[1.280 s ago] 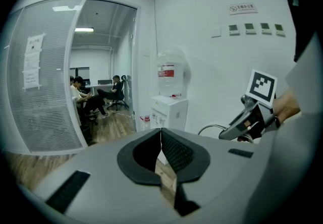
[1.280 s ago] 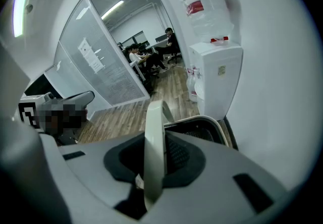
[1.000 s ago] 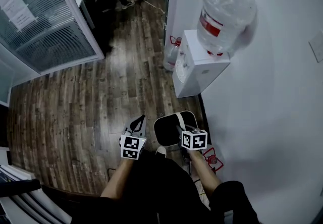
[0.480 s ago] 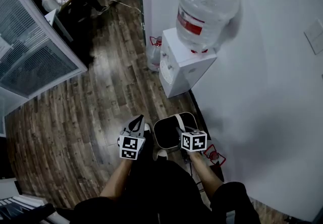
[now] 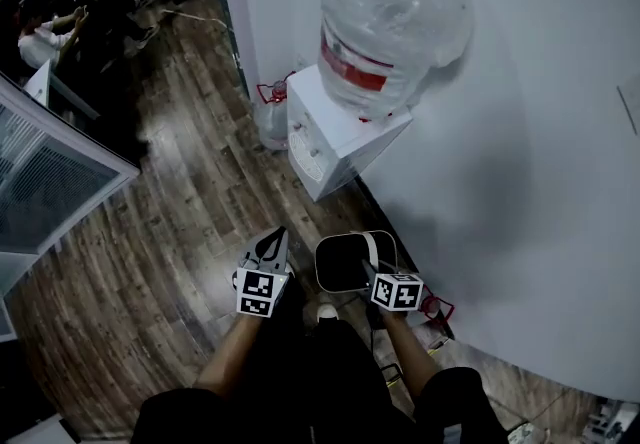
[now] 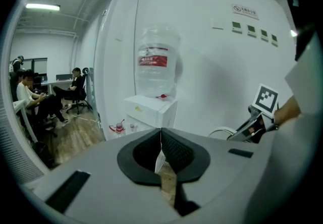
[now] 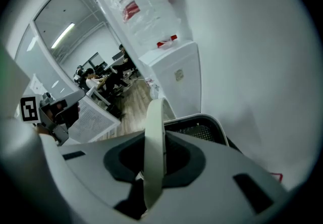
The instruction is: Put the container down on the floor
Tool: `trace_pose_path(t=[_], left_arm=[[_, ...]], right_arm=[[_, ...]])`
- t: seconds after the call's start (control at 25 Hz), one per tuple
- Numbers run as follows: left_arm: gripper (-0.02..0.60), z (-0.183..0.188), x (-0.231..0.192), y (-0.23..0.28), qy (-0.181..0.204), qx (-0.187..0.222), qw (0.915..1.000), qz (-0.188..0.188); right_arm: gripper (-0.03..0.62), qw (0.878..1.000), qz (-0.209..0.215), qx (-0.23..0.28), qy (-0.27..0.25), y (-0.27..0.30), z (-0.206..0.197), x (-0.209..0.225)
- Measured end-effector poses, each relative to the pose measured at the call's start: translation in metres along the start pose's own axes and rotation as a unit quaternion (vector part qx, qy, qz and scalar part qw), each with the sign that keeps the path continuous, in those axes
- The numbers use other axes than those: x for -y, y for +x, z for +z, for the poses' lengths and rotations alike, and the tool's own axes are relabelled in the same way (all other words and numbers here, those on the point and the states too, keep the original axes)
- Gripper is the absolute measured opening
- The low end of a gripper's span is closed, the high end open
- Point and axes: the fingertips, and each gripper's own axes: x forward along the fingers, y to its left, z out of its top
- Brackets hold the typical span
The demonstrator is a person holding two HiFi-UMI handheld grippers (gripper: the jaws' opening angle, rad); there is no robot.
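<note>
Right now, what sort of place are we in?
Probably an office: a water dispenser with a big bottle on top against a white wall, a blind-covered glass partition, and seated people farther along the wood-plank floor.

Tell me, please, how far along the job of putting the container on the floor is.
Done: the right gripper has its jaws clamped on the pale handle of the container. In hand: it hangs above the wooden floor, beside the water dispenser; the left gripper is shut and empty. Left: lower it to the floor and let go.
</note>
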Motion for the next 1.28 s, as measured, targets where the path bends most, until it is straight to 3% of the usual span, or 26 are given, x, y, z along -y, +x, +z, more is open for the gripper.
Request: trace_pose_path(t=[0.4,0.76,1.28], left_arm=[[0.015,0.011,-0.033,0.03,0.013,0.008,0.9991,-0.04],[0.015,0.016,0.003,0.031,0.021,0.018,0.9979,-0.059],[0.015,0.0,0.058,0.056,0.049,0.044,0.9925,-0.103]], right_arm=[[0.069,0.99,-0.066,0.038,0.115,0.009,0.027,0.022],[0.071,0.987,-0.07,0.055,0.133,-0.004,0.029,0.03],[0.071,0.989,-0.051,0.049,0.131,0.011,-0.011,0.05]])
